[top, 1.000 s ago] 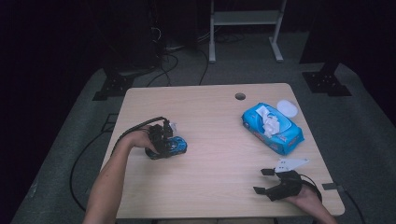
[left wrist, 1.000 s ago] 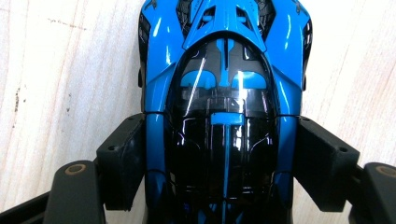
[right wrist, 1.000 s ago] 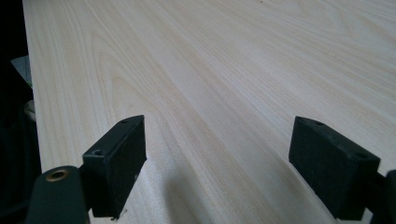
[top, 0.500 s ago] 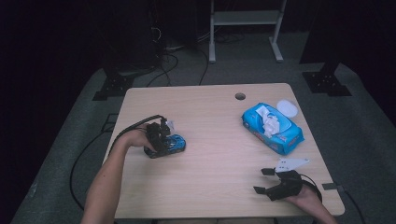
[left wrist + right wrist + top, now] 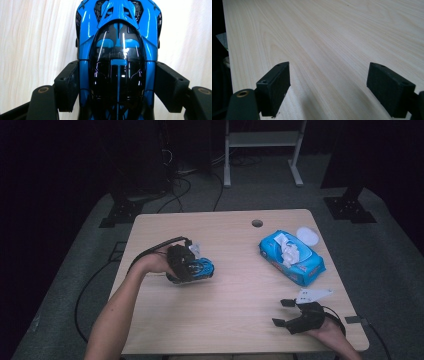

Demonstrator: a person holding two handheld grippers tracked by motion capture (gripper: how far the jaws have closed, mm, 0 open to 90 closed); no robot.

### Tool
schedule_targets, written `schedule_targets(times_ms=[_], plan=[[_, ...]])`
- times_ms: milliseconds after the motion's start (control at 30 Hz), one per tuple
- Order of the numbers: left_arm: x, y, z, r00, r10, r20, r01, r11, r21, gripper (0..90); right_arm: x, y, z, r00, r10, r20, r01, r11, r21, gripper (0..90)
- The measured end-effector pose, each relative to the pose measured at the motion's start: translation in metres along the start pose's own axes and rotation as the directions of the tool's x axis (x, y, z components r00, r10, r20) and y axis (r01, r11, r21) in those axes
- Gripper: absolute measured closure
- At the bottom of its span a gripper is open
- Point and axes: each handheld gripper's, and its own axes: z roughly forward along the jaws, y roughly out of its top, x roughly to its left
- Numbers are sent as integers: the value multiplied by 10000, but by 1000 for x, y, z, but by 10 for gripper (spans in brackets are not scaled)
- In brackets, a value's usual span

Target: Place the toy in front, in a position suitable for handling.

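Right now your light wooden desk (image 5: 235, 310) carries a blue wipes pack (image 5: 292, 257) at its right side. Over the left half, your left gripper (image 5: 197, 267) grasps the blue toy car (image 5: 117, 50) by its flanks, one jaw on each side. Near the front right corner, your right gripper (image 5: 282, 312) rests released, nothing between its jaws

— Centre of the left gripper view: the toy car (image 5: 117, 62), blue and black plastic, highly glossy, streaked with light reflections.

— And beneath it?

— The table (image 5: 235, 295), pale wood grain, smooth and matt. At right in the high view, a wipes pack (image 5: 291, 258) in shiny blue film. The right gripper (image 5: 328, 87) has matt black pads.
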Motion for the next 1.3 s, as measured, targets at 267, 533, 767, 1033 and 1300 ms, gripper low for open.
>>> schedule_targets(times_ms=[267,533,767,1033,1300], plan=[[-24,39,19,9965,701,450,-687,9971,-318,280,-1,0,-4,10000,-21,51,22,9999,-100,181],[-48,62,43,9867,1377,865,-1370,9905,-131,280,0,-1,-4,10000,-63,37,64,9999,-89,181],[-59,74,58,9842,1402,1080,-1406,9901,-38,280,0,-1,-4,10000,-94,15,94,9999,-81,181],[-70,82,68,9823,1386,1261,-1398,9902,12,279,0,-1,-4,9999,-110,17,110,9999,-69,181],[-75,86,76,9780,1458,1494,-1492,9887,115,280,0,-1,-3,9999,-135,8,135,9999,-59,182]])
